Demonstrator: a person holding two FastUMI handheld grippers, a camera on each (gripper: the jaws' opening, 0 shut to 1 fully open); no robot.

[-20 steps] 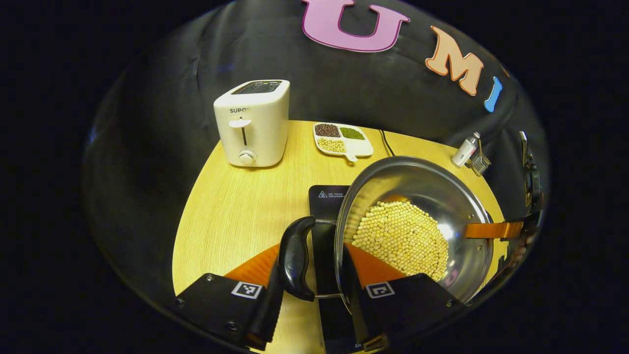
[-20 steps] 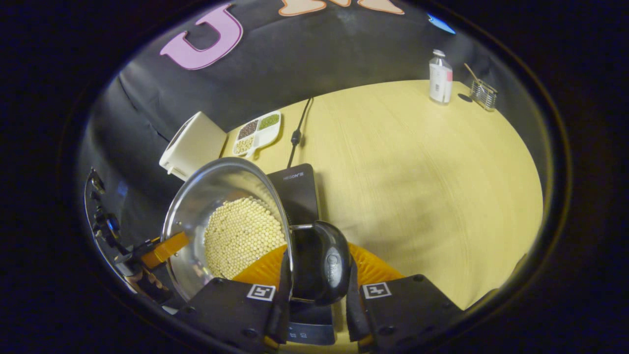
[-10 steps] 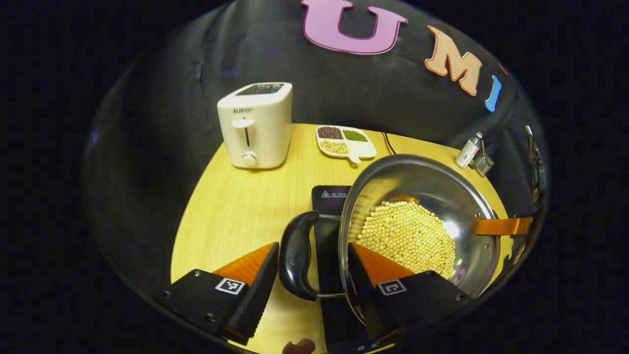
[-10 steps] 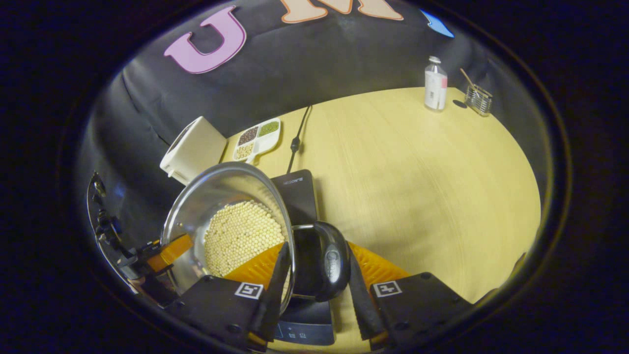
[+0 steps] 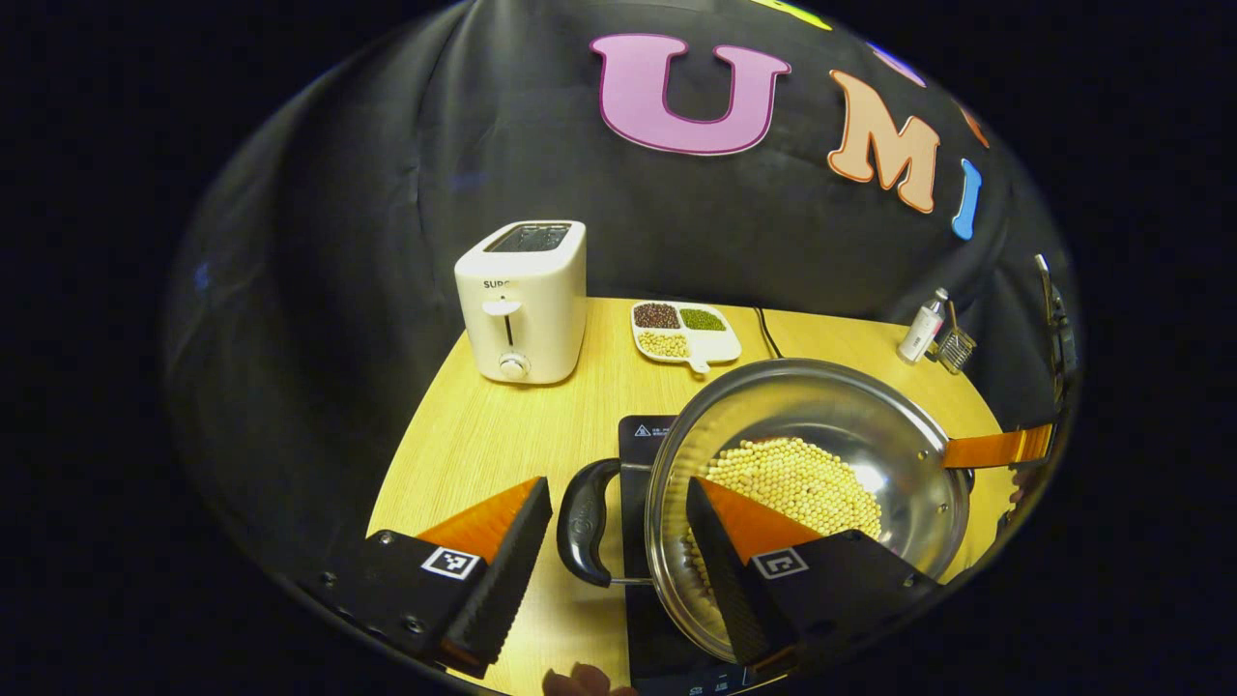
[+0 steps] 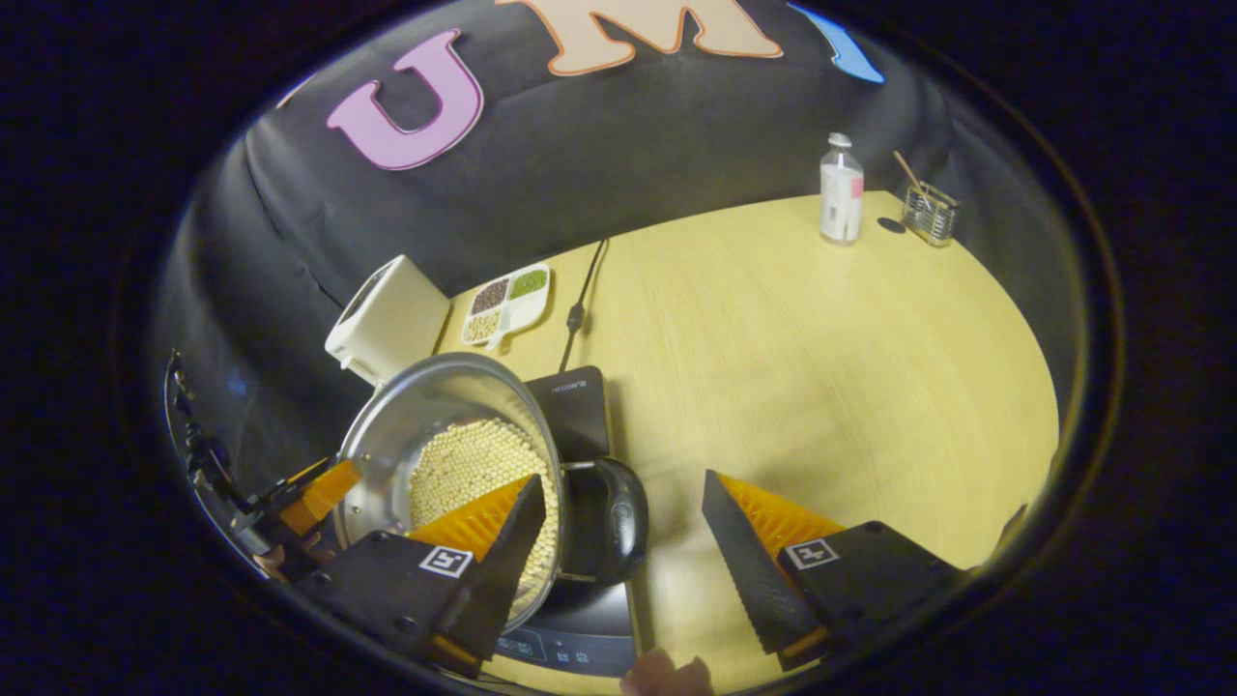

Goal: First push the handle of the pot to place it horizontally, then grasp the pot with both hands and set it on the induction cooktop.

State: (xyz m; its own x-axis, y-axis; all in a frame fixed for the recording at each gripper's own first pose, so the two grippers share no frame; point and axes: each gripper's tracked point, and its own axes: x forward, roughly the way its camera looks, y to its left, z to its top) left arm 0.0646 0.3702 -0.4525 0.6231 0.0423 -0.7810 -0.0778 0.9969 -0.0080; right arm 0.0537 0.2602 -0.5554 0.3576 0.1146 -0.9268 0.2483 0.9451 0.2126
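Note:
A steel pot point(image 5: 802, 372) holding soybeans stands on the black induction cooktop point(image 5: 638, 435). In the left gripper view my left gripper point(image 5: 616, 493) is open, its fingers on either side of the pot's black side handle point(image 5: 585, 522) without touching it. In the right gripper view the pot point(image 6: 445, 372) rests on the cooktop point(image 6: 575, 401). My right gripper point(image 6: 621, 483) is wide open around the other black handle point(image 6: 609, 517), which lies nearer its left finger. The right gripper's finger point(image 5: 1005, 449) shows at the pot's far rim, and the left gripper point(image 6: 309, 493) shows beyond the pot.
A white toaster point(image 5: 522, 300) stands at the back left, a divided dish of beans point(image 5: 686, 333) beside it. A small bottle point(image 6: 841, 188) and a wire holder point(image 6: 928, 213) stand at the far right corner. The cooktop's cable point(image 6: 580, 300) runs toward the wall.
Both grippers have opened and let go of the pot's handles, then drawn back a little. The pot has come down level onto the cooktop.

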